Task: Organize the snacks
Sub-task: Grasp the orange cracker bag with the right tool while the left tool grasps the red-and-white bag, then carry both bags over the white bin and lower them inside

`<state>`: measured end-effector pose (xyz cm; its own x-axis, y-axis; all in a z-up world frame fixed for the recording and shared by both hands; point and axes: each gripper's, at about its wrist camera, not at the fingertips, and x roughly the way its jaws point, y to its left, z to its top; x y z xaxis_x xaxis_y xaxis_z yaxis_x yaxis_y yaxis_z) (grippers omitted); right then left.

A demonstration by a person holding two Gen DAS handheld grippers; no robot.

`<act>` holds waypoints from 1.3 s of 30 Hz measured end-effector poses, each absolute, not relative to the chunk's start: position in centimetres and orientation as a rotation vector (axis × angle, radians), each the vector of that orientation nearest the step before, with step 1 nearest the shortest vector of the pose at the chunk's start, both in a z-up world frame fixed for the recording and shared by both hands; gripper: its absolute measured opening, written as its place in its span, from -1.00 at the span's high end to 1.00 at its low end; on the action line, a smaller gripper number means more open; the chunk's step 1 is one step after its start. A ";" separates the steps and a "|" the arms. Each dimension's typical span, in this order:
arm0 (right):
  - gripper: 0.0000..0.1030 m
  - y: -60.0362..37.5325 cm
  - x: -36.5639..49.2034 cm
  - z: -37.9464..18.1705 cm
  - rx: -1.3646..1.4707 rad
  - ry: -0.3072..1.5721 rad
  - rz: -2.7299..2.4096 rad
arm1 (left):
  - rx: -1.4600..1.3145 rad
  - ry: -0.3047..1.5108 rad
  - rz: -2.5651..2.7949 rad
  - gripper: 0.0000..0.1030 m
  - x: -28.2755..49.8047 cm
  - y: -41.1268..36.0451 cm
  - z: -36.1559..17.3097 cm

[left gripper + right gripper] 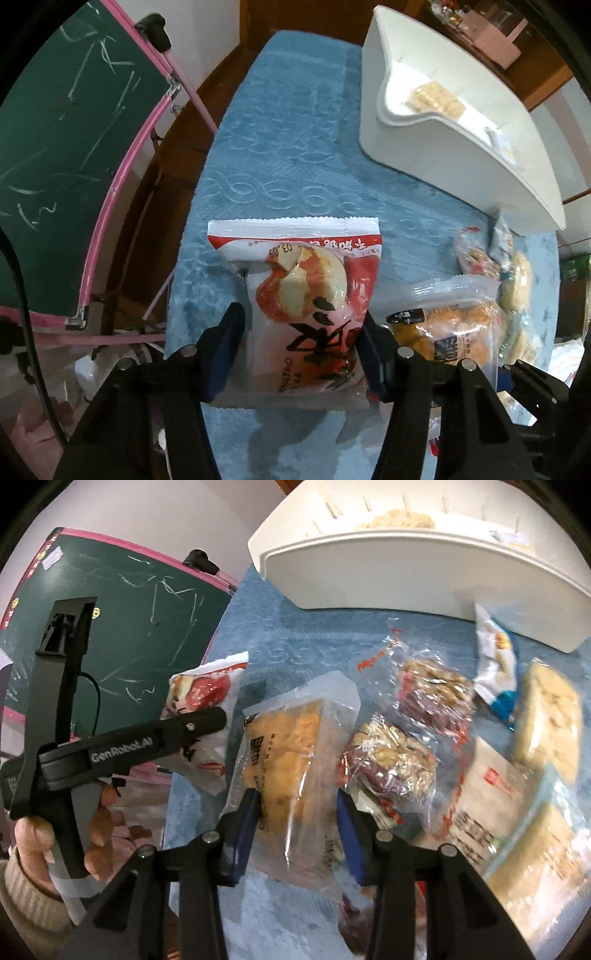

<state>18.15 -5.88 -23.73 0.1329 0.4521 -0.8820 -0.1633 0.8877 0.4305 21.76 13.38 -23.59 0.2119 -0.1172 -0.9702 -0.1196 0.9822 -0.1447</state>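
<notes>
On a table spread with a blue cloth (295,155), the left gripper (301,347) clamps a red-and-white snack packet (299,295) between its blue pads, one pad pressed against each long edge, the packet's crimped far end pointing toward a white bin (436,155) at the far right. A pale crumbly bar (436,98) lies inside the bin. Just right of the held packet, a clear packet of orange pieces (291,760) lies flat on the cloth, and the right gripper (295,823) stands spread around its near end, a blue pad on each side; whether the pads touch the wrapper cannot be told. Farther right lie two nut clusters in clear wrap (391,768), a small blue-and-white sachet (495,664) near the bin's wall, and pale bars in clear wrap (546,716). A green chalkboard with a pink frame (62,147) stands at the left, beyond the table edge.
</notes>
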 end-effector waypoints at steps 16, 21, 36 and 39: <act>0.19 -14.9 14.8 -13.4 0.297 1.150 0.305 | -0.198 1.237 -0.172 -0.11 16.0 6.9 -14.5; 0.19 -16.9 15.5 -9.8 0.304 1.049 0.259 | -0.164 1.155 -0.228 -0.11 17.5 4.3 -10.7; 0.18 -19.4 20.5 -1.9 0.223 0.794 0.198 | -0.052 0.951 -0.175 -0.12 25.9 -0.2 -2.6; 0.18 -19.4 21.3 -1.8 0.199 0.786 0.201 | -0.046 0.934 -0.163 -0.13 27.3 -0.7 -2.0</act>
